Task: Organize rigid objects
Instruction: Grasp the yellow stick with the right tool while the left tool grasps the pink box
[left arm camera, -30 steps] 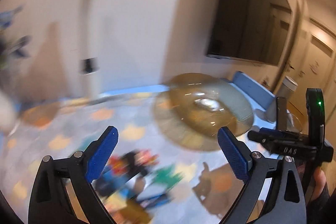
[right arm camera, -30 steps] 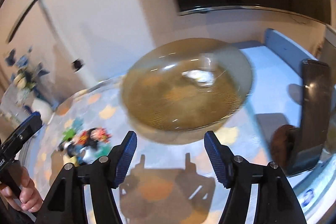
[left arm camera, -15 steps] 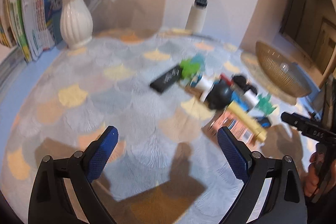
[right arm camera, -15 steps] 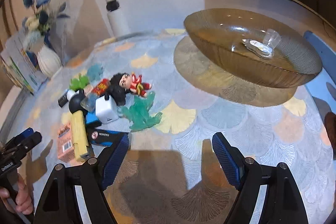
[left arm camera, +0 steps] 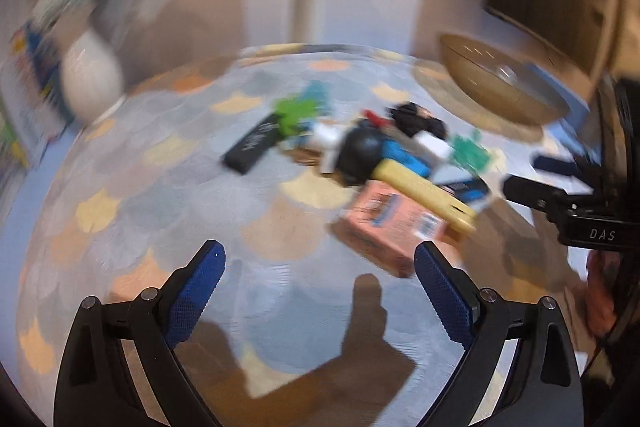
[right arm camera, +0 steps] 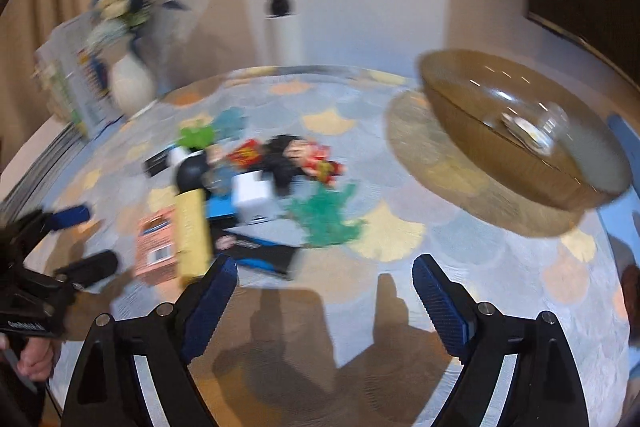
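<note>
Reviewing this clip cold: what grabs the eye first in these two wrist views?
The jumble of small items heaped mid-table on the scallop-patterned cloth: a yellow bar, a pink box, a white cube, a doll figure. The big amber glass bowl sits far right, a white vase of flowers back left. Both the left gripper and right gripper hang open and empty.

Warm indoor light, motion blur throughout, fisheye bending at edges, hard shadows on the tablecloth (left arm camera: 248,315)
</note>
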`<act>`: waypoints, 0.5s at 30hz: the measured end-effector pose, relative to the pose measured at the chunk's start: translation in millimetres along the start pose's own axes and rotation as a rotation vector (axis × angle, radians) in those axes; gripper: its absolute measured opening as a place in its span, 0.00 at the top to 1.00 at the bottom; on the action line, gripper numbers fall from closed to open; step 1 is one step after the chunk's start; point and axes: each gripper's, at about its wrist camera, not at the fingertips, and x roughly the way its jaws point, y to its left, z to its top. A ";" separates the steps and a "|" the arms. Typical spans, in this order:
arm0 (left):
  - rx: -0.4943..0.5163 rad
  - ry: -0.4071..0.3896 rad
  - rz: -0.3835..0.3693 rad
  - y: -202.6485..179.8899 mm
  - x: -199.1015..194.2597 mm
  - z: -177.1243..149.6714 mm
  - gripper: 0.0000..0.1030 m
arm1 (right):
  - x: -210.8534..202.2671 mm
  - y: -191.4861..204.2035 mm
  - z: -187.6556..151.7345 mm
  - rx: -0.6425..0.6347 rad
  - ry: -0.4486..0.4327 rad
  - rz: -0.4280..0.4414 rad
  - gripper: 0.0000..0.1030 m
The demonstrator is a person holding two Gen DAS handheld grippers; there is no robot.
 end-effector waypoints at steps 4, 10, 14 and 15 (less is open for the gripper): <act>0.092 0.036 0.022 -23.4 11.5 3.0 0.07 | 0.5 24.7 -4.0 -0.131 0.016 0.066 0.14; 0.040 0.111 0.063 -8.8 24.7 3.7 0.08 | 5.4 35.1 -7.2 -0.180 0.044 0.067 0.14; -0.110 0.116 0.125 37.9 17.7 -2.9 0.12 | 6.0 30.9 -6.4 -0.159 0.051 0.075 0.14; -0.150 0.118 0.146 53.1 15.1 -5.7 0.18 | 6.1 31.6 -6.6 -0.161 0.055 0.076 0.14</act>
